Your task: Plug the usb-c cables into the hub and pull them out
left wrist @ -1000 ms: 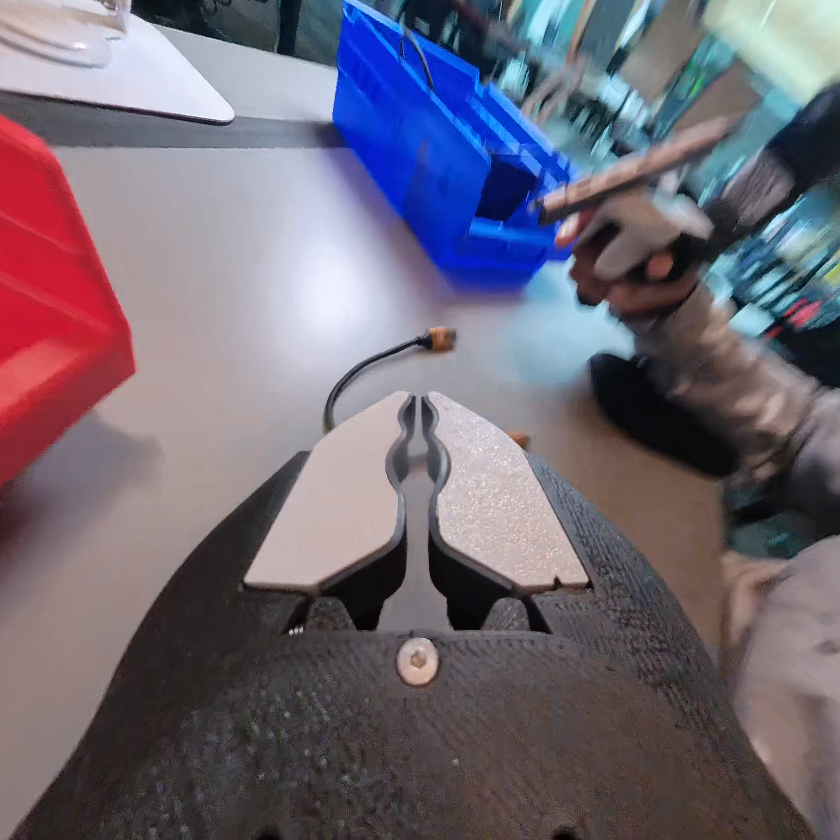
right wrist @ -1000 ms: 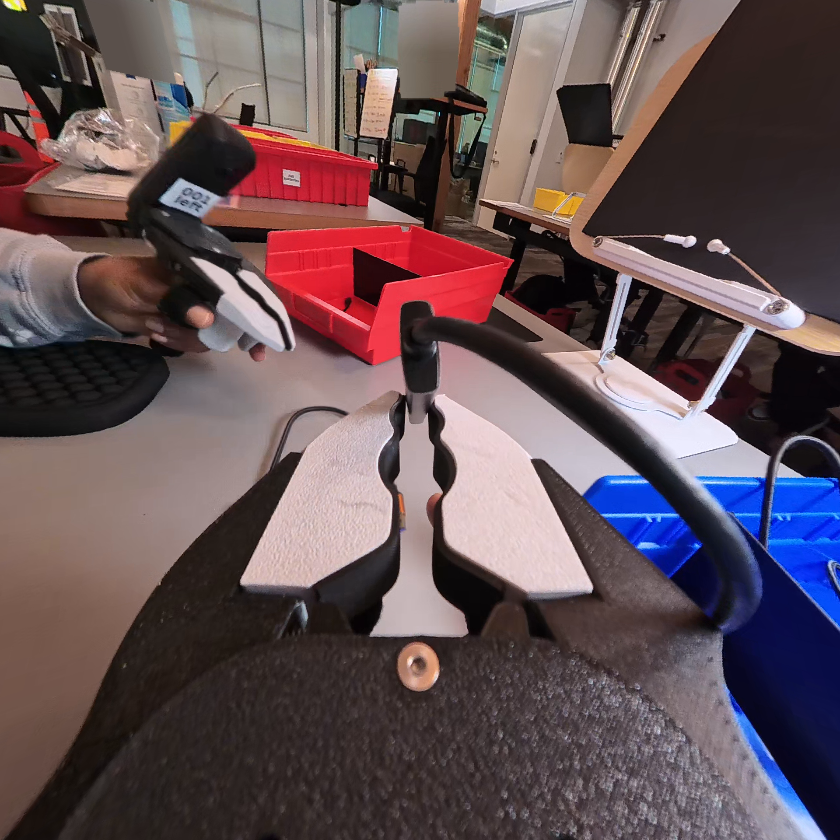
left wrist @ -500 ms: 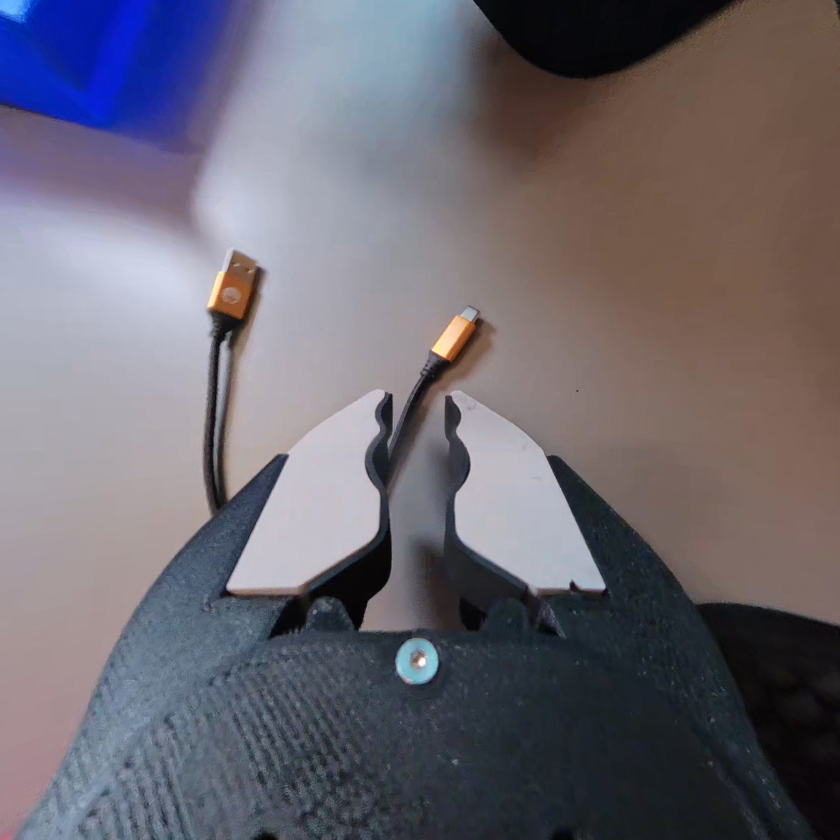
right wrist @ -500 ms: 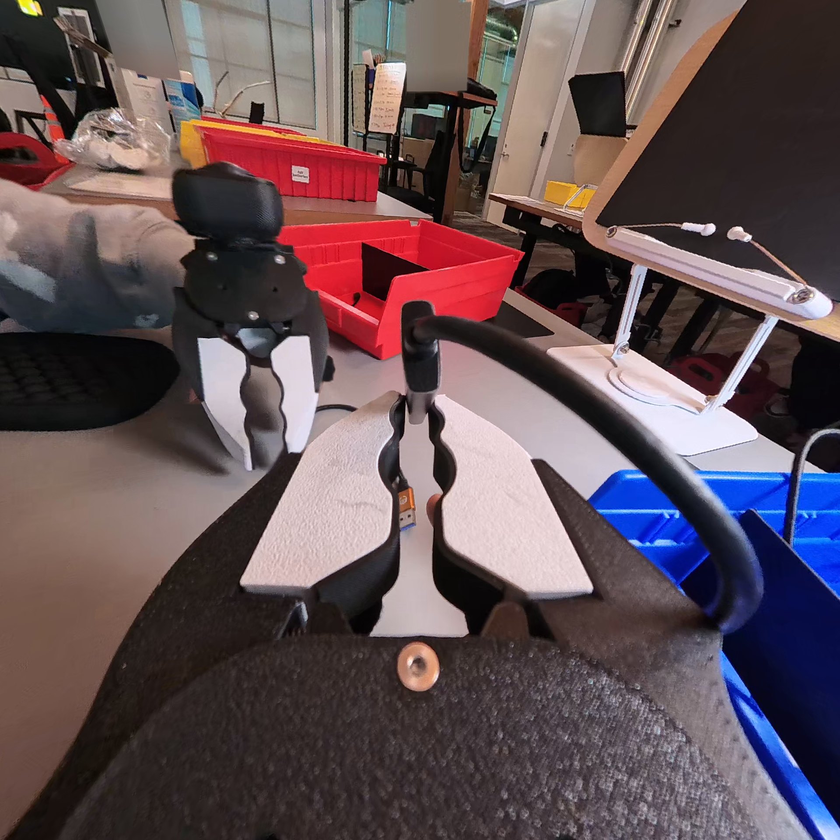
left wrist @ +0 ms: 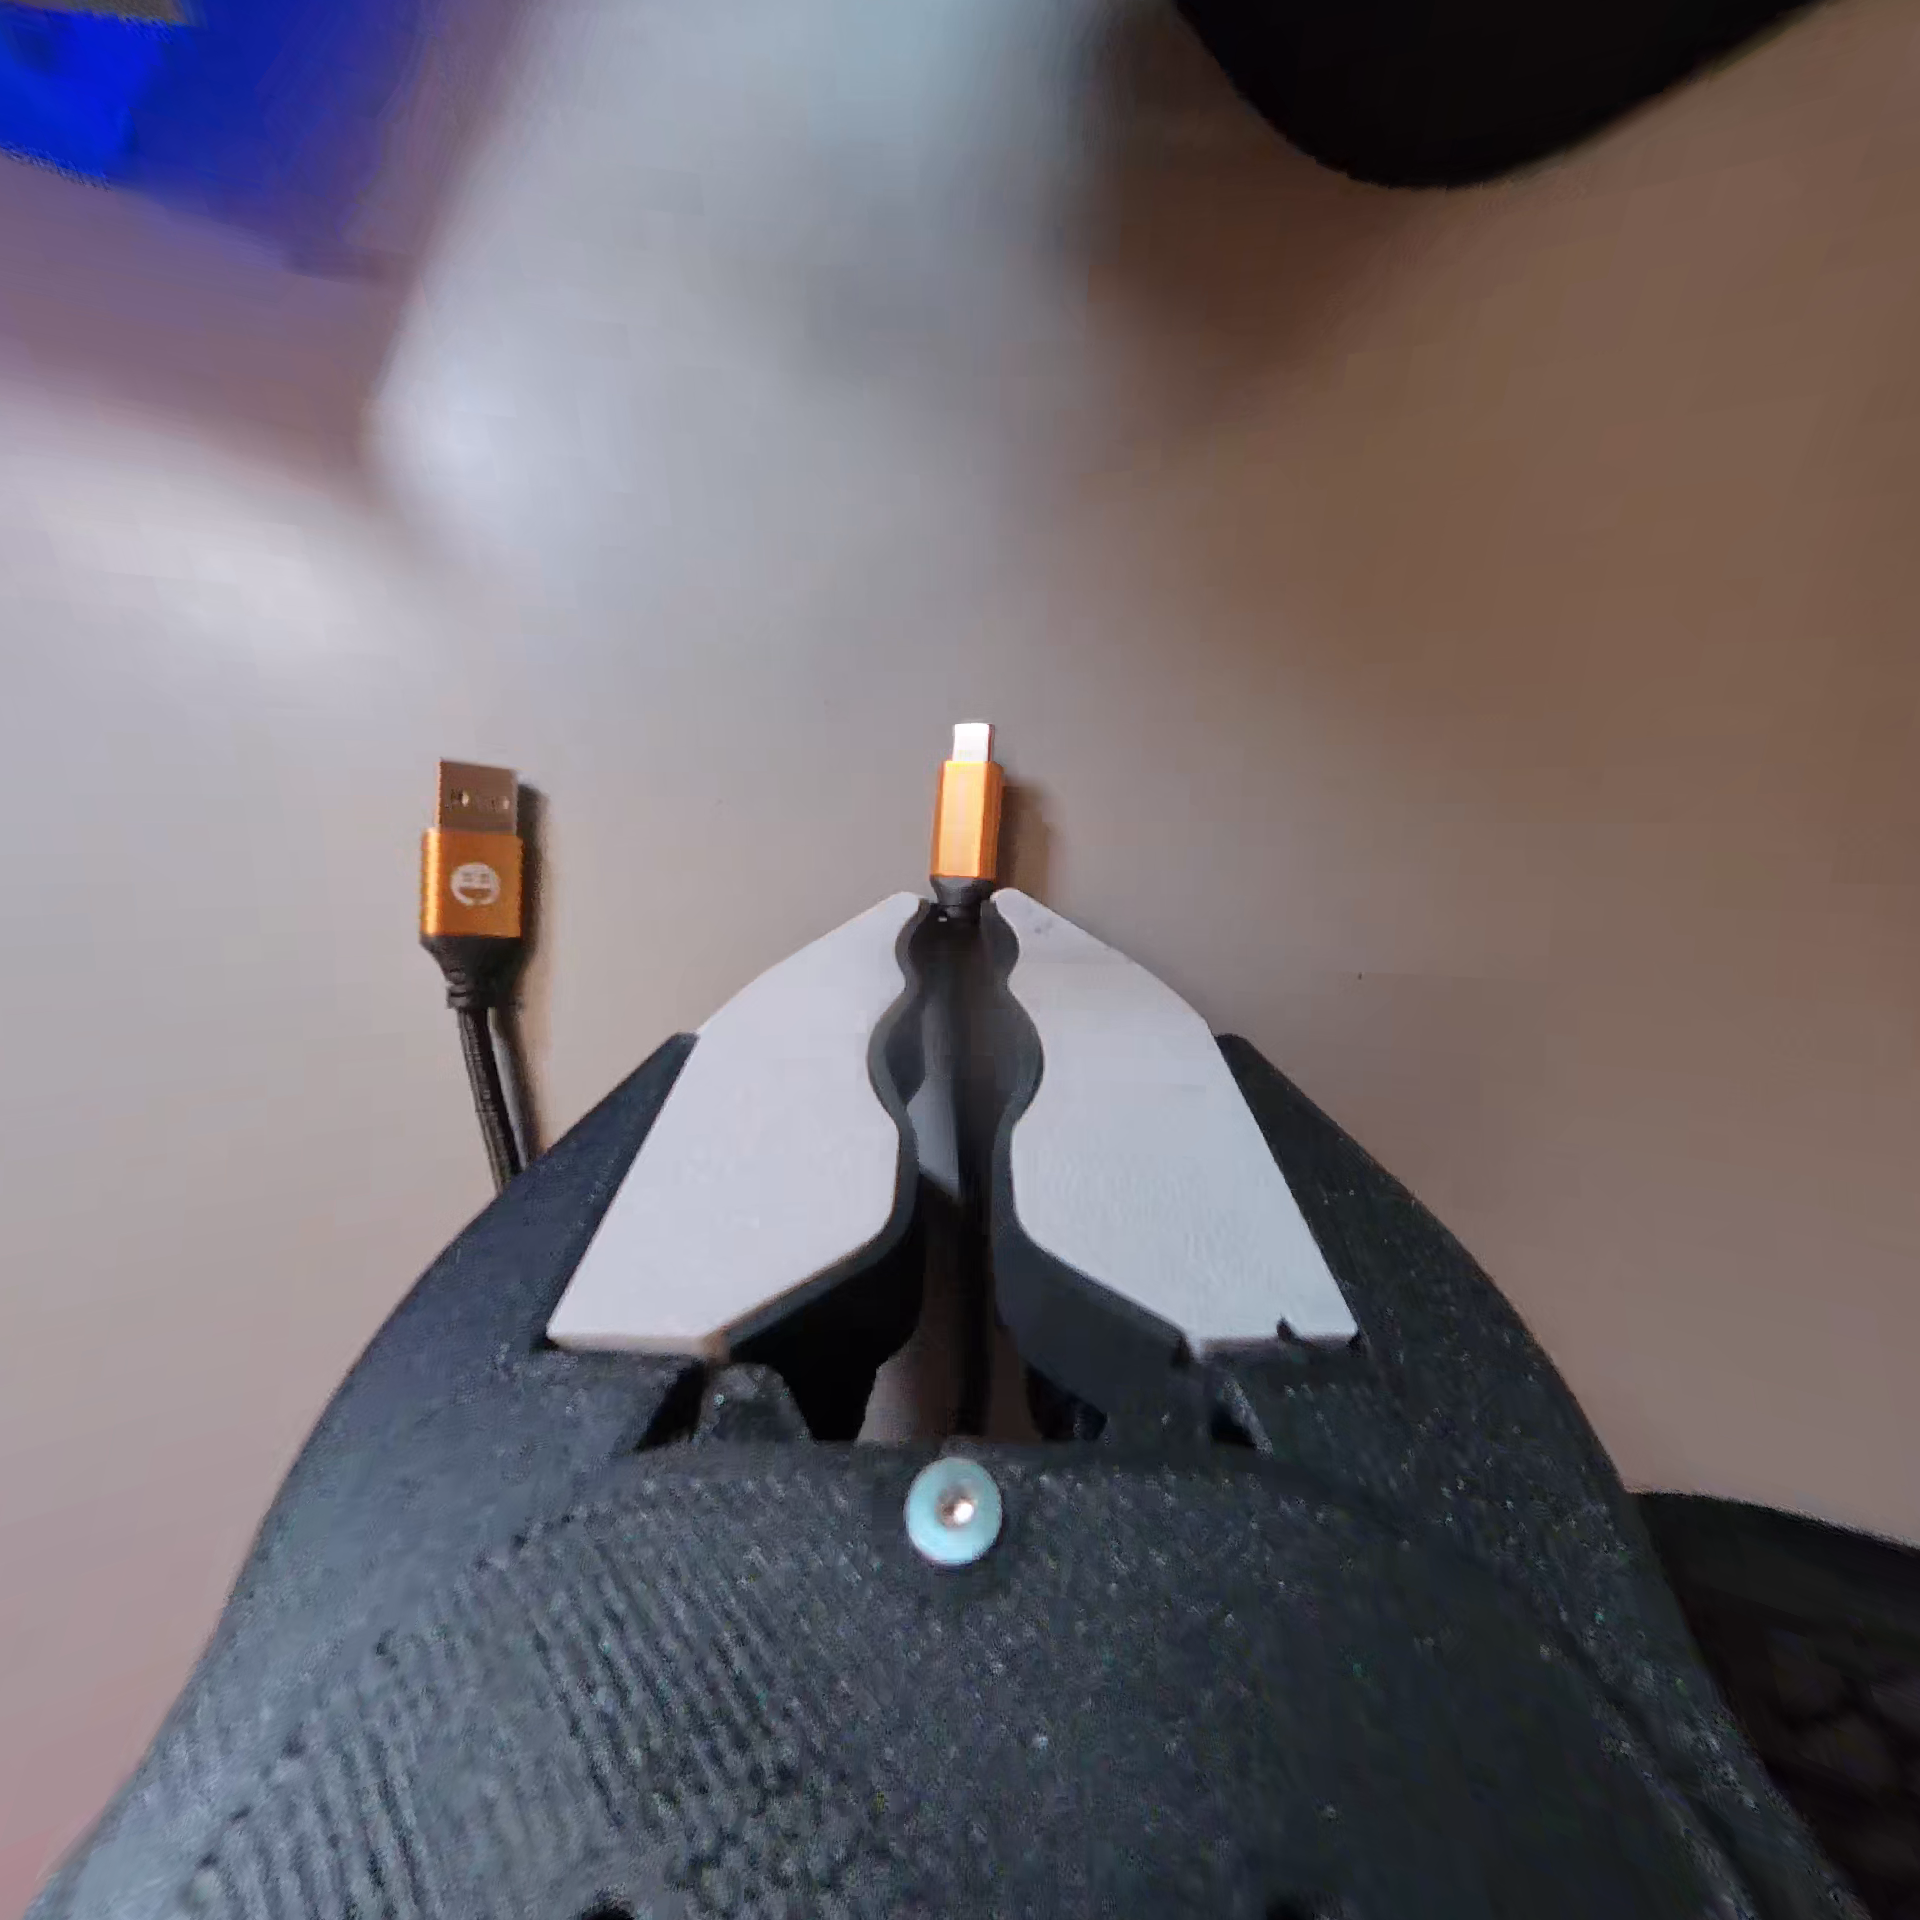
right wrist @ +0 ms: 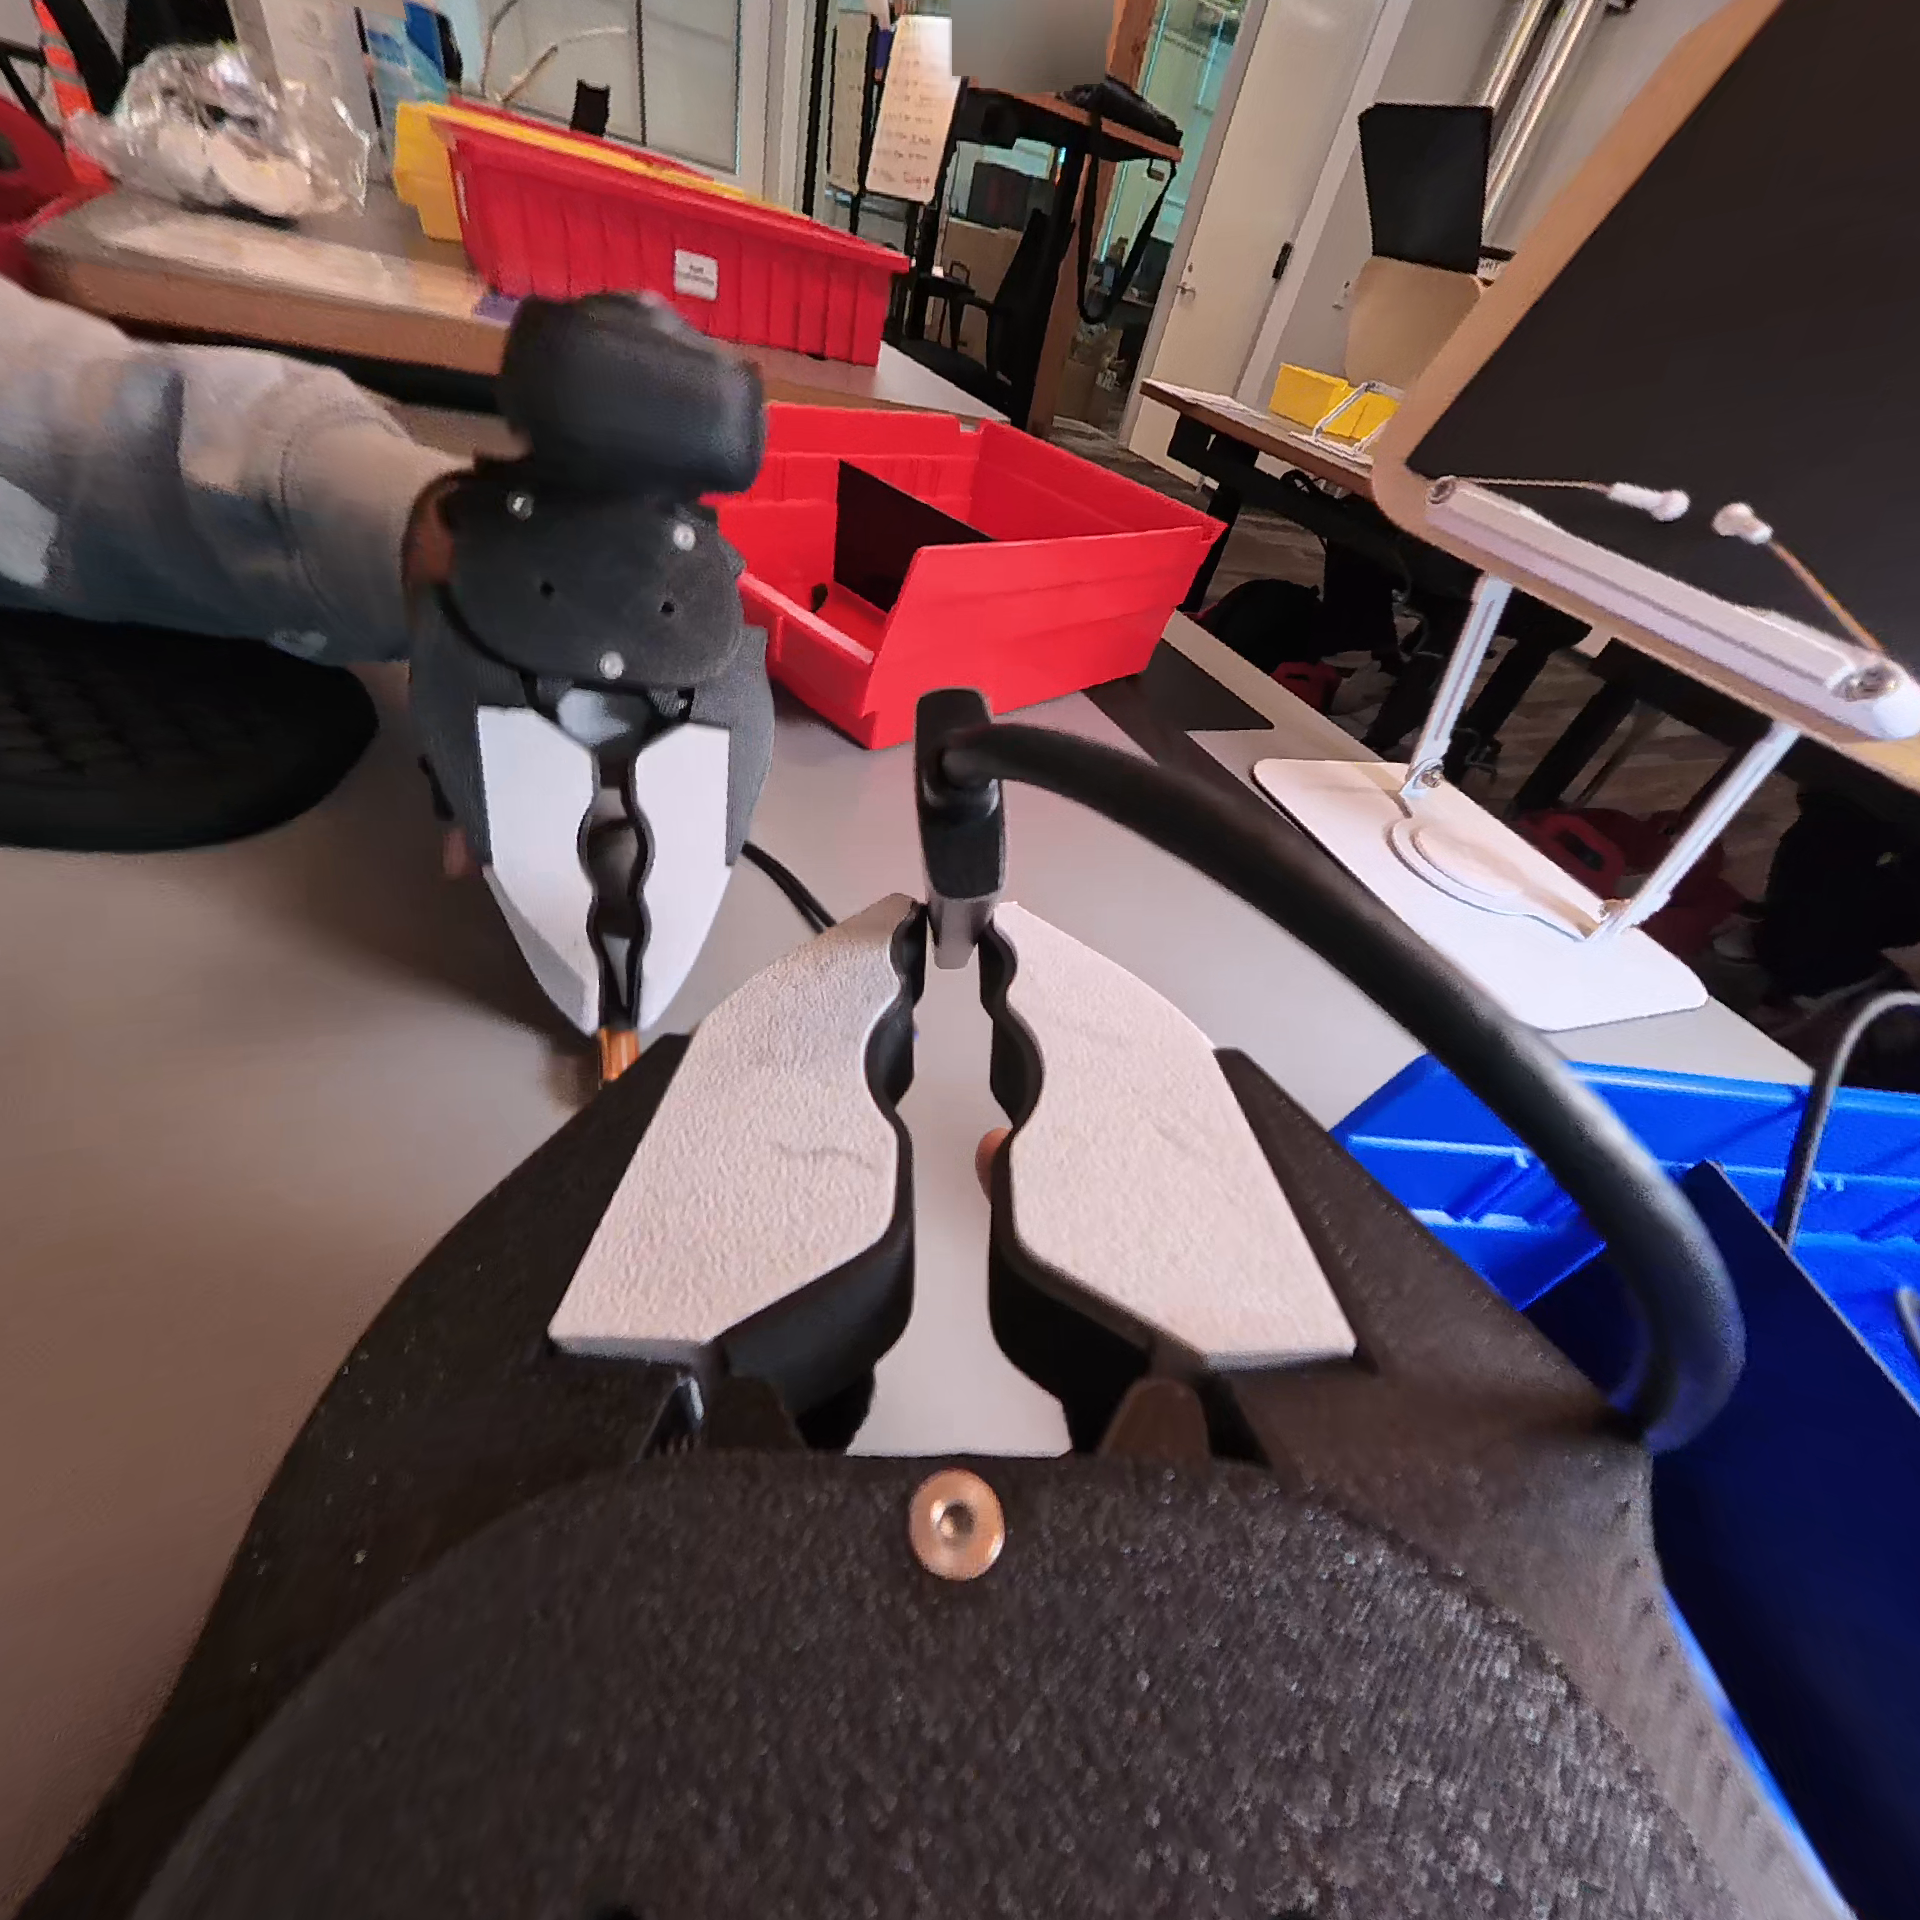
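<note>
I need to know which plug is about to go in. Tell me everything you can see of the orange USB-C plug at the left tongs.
The USB-C plug has a slim orange shell of metallic look, a small silvery tip and a black collar into thin black cable. It lies flat on the grey table, tip pointing away. The left tongs are shut on the collar just behind the shell, cable running back between them.

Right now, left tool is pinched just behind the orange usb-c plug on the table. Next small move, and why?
Probably lift the left tool a little, grip kept. It is shut on the cable just behind the orange usb-c plug, which seems to lie on the table. The right tool holds a black connector upright; raising the plug clears it to align.
</note>
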